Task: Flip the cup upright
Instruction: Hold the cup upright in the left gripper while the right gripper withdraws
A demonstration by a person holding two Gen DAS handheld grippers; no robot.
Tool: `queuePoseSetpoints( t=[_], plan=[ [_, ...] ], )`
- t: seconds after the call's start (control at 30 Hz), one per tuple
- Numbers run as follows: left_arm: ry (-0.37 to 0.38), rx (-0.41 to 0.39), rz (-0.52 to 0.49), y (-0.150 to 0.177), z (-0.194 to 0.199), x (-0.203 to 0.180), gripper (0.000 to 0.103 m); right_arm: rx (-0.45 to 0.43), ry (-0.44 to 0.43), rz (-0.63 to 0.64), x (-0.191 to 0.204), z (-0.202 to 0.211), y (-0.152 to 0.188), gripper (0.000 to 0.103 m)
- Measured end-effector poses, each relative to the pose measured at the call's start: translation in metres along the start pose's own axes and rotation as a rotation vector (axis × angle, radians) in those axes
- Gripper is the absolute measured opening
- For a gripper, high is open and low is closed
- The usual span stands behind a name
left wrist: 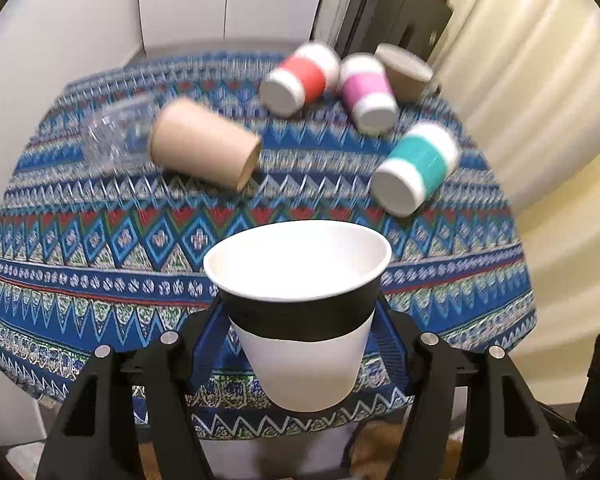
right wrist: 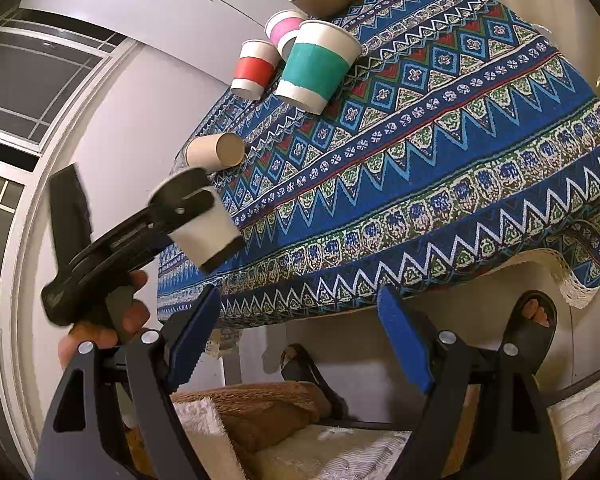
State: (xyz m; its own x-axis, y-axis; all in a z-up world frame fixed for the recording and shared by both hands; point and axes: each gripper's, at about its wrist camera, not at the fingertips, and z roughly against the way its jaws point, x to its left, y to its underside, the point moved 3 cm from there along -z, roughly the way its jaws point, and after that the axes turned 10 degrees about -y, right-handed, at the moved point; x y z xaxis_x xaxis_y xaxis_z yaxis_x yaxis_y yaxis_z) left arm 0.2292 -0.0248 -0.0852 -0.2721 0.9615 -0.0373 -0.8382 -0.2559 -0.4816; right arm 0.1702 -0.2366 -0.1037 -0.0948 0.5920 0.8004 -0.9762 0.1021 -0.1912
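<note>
The left gripper is clamped on the black-banded cup, its blue pads pressing both sides at the band, so the mouth faces up and the base hangs over the near edge of the worktop. That grip keeps the cup level for setting down, judging by its pose. The right gripper waits below the edge with its fingers wide apart and nothing between them. Farther back, the teal cup, red cup, pink cup and brown cup lie tipped over.
</note>
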Motion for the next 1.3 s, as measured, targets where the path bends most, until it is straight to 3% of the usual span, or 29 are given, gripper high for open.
queuePoseSetpoints(
  t=[0.17,0.4,0.53,0.73,1.13,1.3],
  plan=[
    [0.009,-0.186,0.013,0.011,0.028,0.000,0.065,-0.002,0.005,0.004,0.000,0.000,0.000,0.080],
    [-0.050,-0.412,0.018,0.035,0.035,-0.005,0.065,-0.005,0.010,-0.003,-0.002,0.000,-0.001,0.080],
    [-0.130,-0.552,-0.005,0.049,0.037,-0.009,0.065,-0.002,0.016,-0.004,-0.003,-0.001,-0.001,0.080],
    [-0.173,-0.675,-0.029,0.069,0.033,-0.017,0.065,0.004,0.018,-0.006,-0.004,-0.001,-0.001,0.080],
    [-0.209,-0.695,-0.032,0.090,0.009,-0.020,0.067,0.011,0.016,-0.016,-0.008,-0.004,-0.003,0.080],
    [-0.223,-0.649,-0.021,0.089,0.001,-0.014,0.067,0.010,0.019,-0.026,-0.009,-0.004,-0.003,0.080]
  ],
)
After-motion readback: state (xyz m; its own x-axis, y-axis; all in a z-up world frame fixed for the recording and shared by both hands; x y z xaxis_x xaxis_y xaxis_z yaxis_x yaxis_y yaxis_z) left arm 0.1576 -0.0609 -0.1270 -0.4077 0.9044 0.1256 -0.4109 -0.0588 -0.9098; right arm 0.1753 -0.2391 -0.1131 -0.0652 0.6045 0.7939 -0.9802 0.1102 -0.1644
